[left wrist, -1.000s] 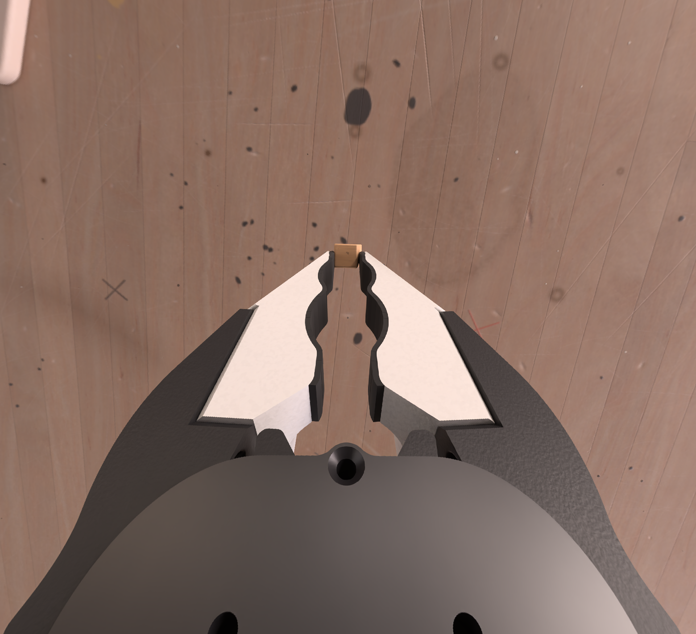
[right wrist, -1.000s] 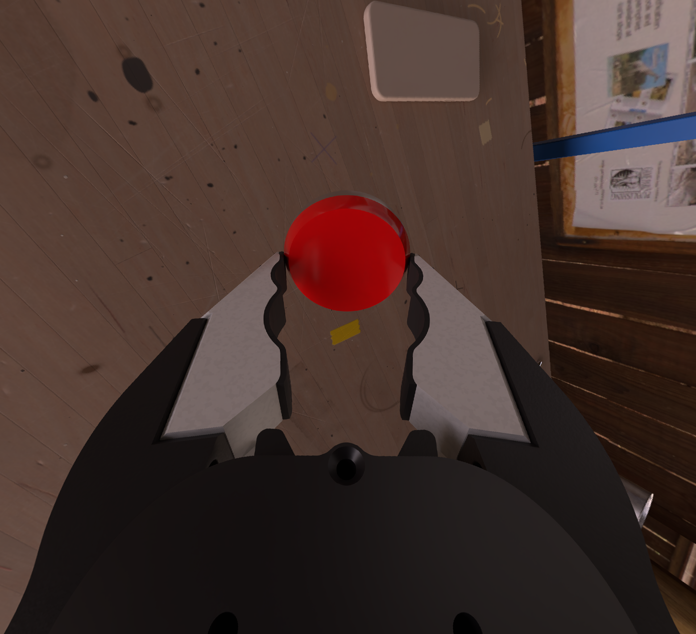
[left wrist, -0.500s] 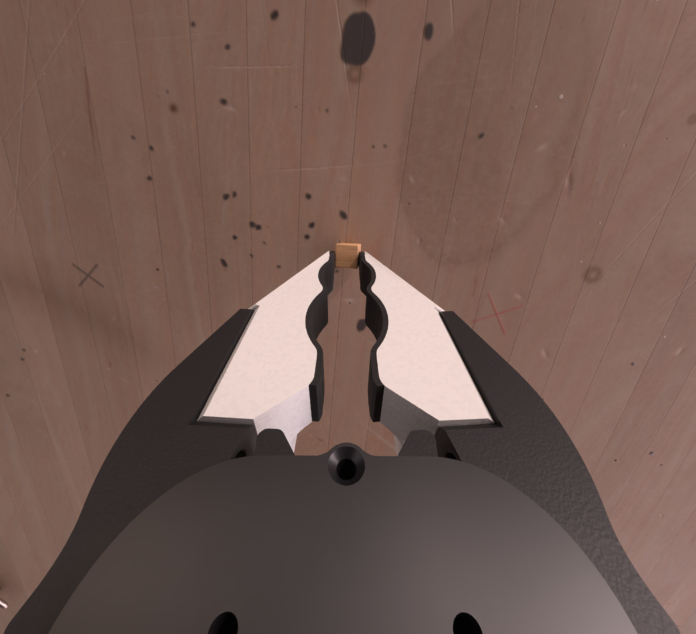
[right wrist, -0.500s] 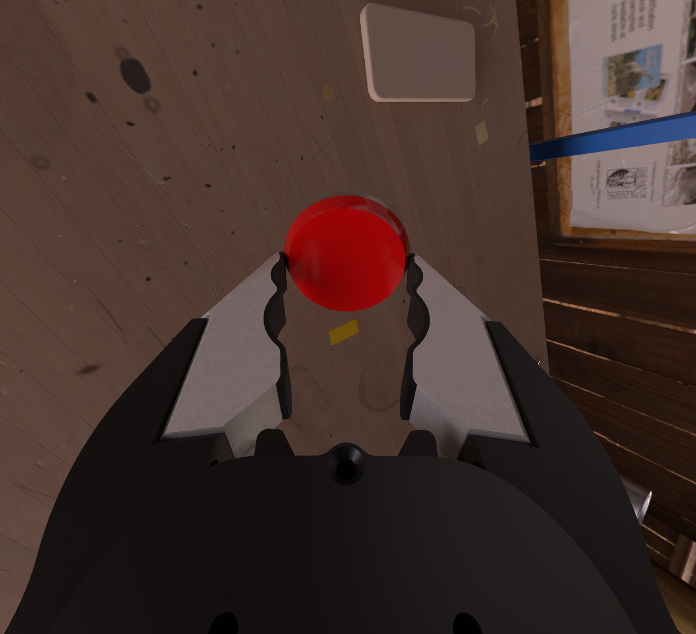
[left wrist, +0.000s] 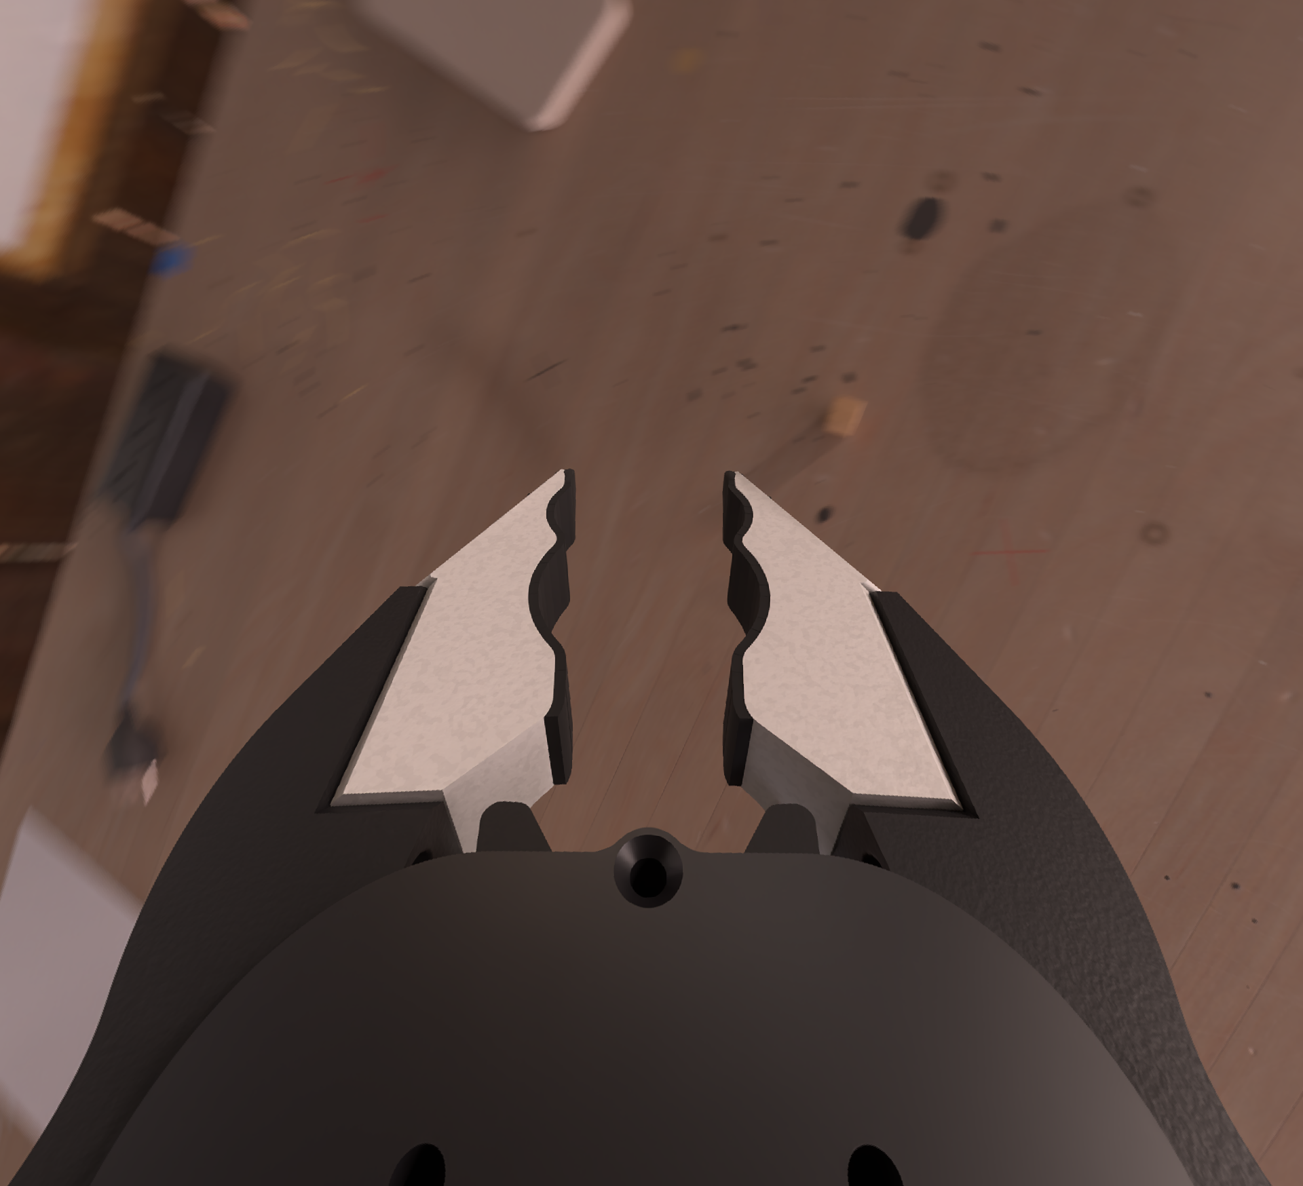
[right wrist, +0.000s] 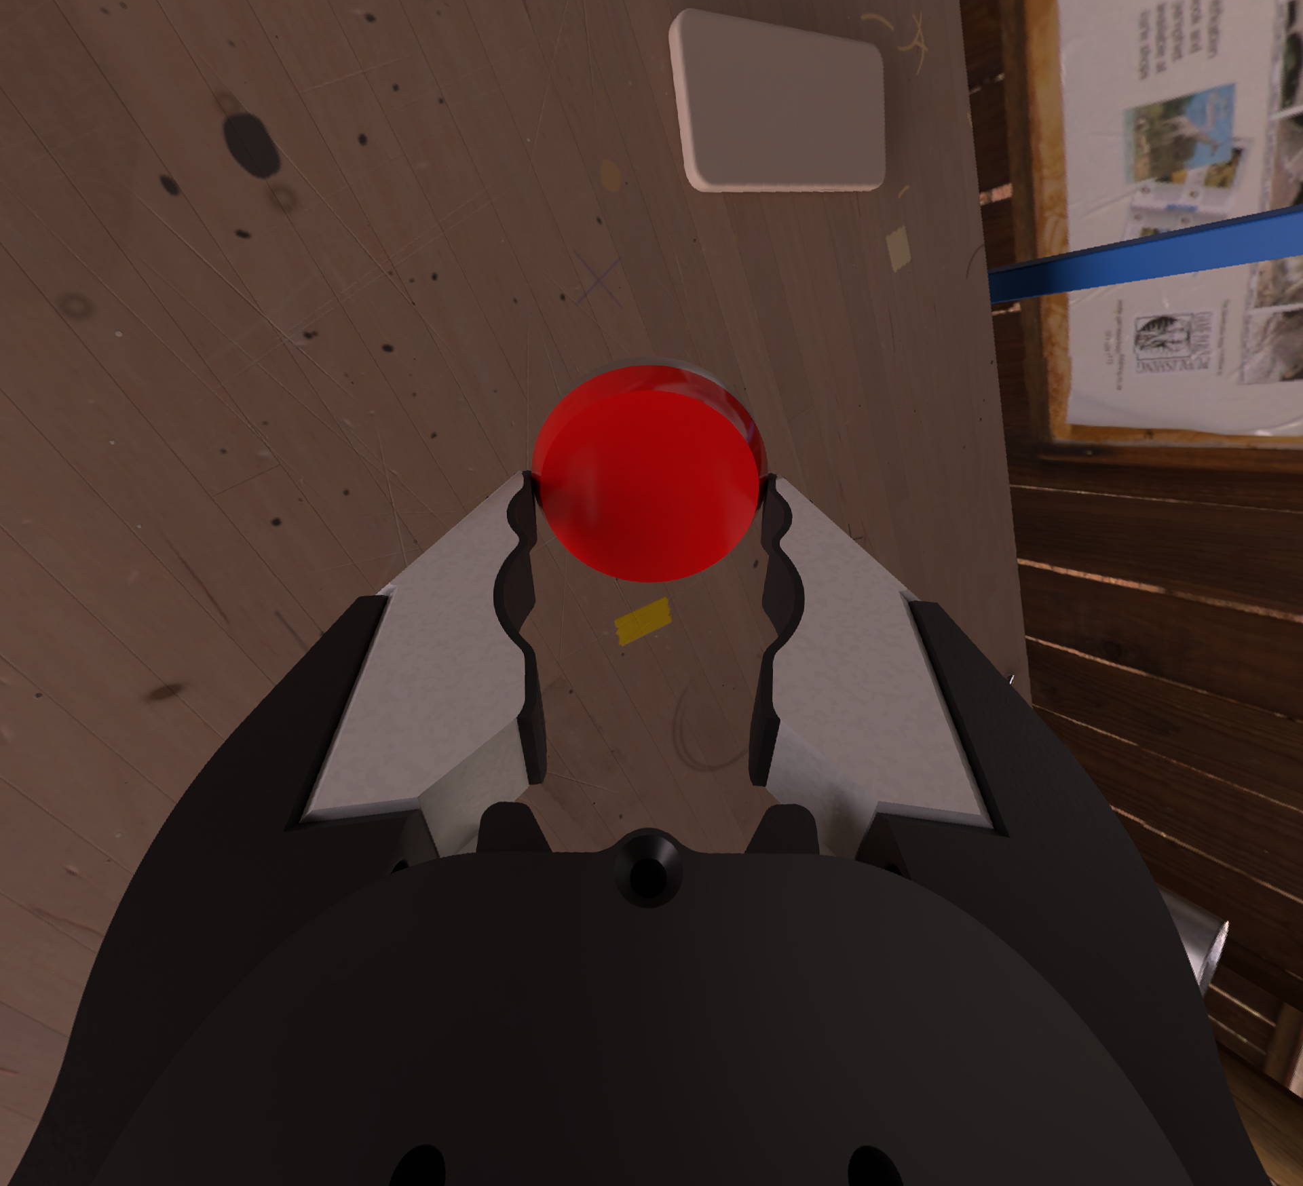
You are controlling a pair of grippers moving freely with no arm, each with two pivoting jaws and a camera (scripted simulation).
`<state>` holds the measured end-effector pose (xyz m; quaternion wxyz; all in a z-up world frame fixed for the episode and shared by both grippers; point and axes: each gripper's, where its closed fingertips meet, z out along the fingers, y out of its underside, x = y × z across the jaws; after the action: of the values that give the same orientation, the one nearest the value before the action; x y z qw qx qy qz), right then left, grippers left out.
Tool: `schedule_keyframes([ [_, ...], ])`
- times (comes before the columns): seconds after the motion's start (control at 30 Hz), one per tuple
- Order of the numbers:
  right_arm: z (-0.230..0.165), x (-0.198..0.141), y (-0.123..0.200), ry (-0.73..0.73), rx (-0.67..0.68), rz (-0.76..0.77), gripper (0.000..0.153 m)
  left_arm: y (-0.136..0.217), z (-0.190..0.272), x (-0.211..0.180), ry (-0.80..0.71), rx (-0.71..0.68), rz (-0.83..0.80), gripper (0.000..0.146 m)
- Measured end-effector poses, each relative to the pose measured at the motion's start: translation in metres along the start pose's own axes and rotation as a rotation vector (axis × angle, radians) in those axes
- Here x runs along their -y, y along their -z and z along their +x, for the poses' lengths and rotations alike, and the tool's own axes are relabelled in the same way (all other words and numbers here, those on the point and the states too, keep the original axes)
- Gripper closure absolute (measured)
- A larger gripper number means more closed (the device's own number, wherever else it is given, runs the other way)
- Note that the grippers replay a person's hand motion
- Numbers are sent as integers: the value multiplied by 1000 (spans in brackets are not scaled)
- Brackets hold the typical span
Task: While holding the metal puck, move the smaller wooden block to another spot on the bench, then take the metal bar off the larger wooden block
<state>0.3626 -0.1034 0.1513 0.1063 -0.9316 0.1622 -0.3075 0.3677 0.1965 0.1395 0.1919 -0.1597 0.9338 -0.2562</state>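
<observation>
Two views show the moment, and the left wrist view comes first. The left gripper (left wrist: 649,482) hangs above the table (left wrist: 705,250) with its jaws apart and nothing between them. The smaller wooden block (left wrist: 846,415) lies on the table ahead and to the right of the fingertips, clearly apart from them. Farther away, toward the upper left, a pale rounded slab (left wrist: 486,3) lies flat on the table. At the left edge a dark ribbed thing (left wrist: 166,437) is visible, but this part is blurred and I cannot tell what it is.

In the right wrist view, the right gripper (right wrist: 647,482) is clamped on the metal puck (right wrist: 645,475), which is red and round. Both fingertips press against its sides, and it is held above the table (right wrist: 282,447). A small yellow strip (right wrist: 641,620) lies on the table under the gripper. The pale rounded slab (right wrist: 779,102) is farther ahead, near the table's right edge. Beyond that edge there is a dark plank wall (right wrist: 1163,659) with a framed board (right wrist: 1184,165) and a blue bar (right wrist: 1142,257) across it.
</observation>
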Motion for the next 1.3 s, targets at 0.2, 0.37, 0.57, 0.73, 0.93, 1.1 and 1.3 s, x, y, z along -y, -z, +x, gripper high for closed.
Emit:
schedule_keyframes([
  [0.2, 0, 0, -1, 2, 2, -5, 88, 104, -77, -98, 335, 391, -26, 108],
  [0.37, 1, -2, 0, -8, -4, -12, 88, 108, -90, -179, 637, 353, -106, 111],
  [0.57, -4, 0, -5, 5, 7, -31, 88, 55, -80, -228, 707, 162, -233, 102],
  [0.73, -6, 1, -8, 14, 13, -43, 88, 31, -77, -250, 826, 92, -327, 104],
  [0.93, -5, -2, -9, 4, 11, -49, 88, 15, -70, -263, 867, 55, -430, 107],
  [1.1, -6, -1, -9, 12, 15, -46, 88, 10, -70, -267, 873, 59, -473, 108],
  [1.3, -6, -1, -8, 13, 16, -46, 88, 9, -72, -267, 861, 80, -499, 110],
])
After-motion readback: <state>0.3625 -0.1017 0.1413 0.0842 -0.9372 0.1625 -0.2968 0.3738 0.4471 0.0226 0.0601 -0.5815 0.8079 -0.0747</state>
